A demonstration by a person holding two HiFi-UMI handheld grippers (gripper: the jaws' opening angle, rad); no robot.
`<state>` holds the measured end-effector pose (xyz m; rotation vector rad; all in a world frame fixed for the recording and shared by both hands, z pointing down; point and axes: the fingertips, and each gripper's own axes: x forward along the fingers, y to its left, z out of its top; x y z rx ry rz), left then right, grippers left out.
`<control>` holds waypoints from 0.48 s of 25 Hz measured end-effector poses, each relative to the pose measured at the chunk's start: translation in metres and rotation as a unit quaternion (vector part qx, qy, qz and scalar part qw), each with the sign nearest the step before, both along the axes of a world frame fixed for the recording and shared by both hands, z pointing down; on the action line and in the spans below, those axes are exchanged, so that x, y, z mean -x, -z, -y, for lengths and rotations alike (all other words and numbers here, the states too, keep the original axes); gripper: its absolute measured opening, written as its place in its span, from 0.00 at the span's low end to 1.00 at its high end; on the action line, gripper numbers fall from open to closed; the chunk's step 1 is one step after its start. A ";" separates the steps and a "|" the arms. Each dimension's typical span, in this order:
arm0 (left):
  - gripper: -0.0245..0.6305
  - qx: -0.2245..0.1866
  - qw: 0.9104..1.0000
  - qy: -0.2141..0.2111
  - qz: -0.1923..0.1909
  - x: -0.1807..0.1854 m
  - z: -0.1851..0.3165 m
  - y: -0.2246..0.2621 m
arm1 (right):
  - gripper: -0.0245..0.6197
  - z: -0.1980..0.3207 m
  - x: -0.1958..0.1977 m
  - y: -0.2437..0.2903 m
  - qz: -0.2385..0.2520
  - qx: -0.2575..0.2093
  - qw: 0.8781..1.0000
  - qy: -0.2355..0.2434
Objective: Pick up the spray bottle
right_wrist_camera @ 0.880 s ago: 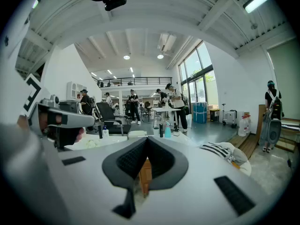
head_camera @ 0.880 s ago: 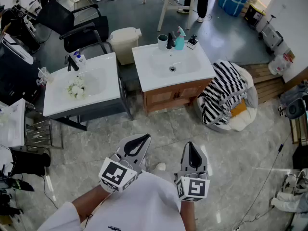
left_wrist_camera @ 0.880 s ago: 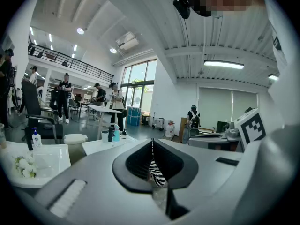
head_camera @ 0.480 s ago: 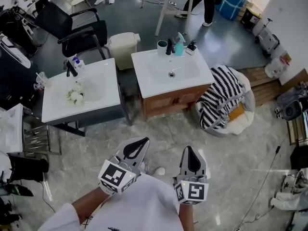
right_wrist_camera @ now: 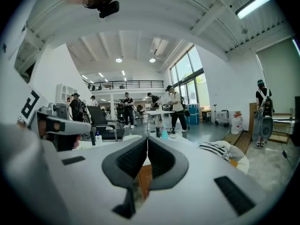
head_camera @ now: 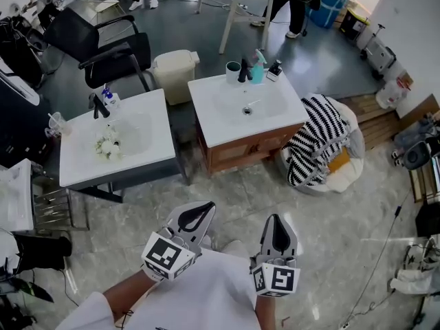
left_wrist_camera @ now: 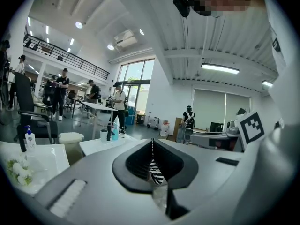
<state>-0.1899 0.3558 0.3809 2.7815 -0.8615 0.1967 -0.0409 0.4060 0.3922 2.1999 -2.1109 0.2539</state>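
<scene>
A teal spray bottle (head_camera: 257,68) stands at the back edge of the white sink cabinet (head_camera: 230,119), beside a grey cup (head_camera: 233,69) and a dark tap. It shows small and far off in the left gripper view (left_wrist_camera: 115,131) and in the right gripper view (right_wrist_camera: 164,133). My left gripper (head_camera: 199,210) and right gripper (head_camera: 276,223) hang close to my body over the floor, well short of the cabinet. Both are shut with nothing between the jaws.
A second white sink (head_camera: 75,163) with white flowers and a small pump bottle stands to the left. A beige bin (head_camera: 174,73) sits behind the two sinks. A striped cloth on a beanbag (head_camera: 322,137) lies right of the cabinet. People stand near a table far behind.
The sinks have slid slightly down and nearer in the head view. Both grippers keep their place in front of me, still shut.
</scene>
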 end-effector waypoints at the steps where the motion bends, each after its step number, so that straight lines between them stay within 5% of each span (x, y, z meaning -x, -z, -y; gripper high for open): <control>1: 0.05 0.002 1.000 -0.001 0.000 0.001 0.002 -0.002 | 0.05 0.001 0.002 -0.001 0.000 0.002 1.000 0.000; 12: 0.05 0.011 1.000 -0.015 0.001 -0.024 0.031 -0.011 | 0.05 0.025 -0.014 -0.003 0.002 -0.004 1.000 -0.002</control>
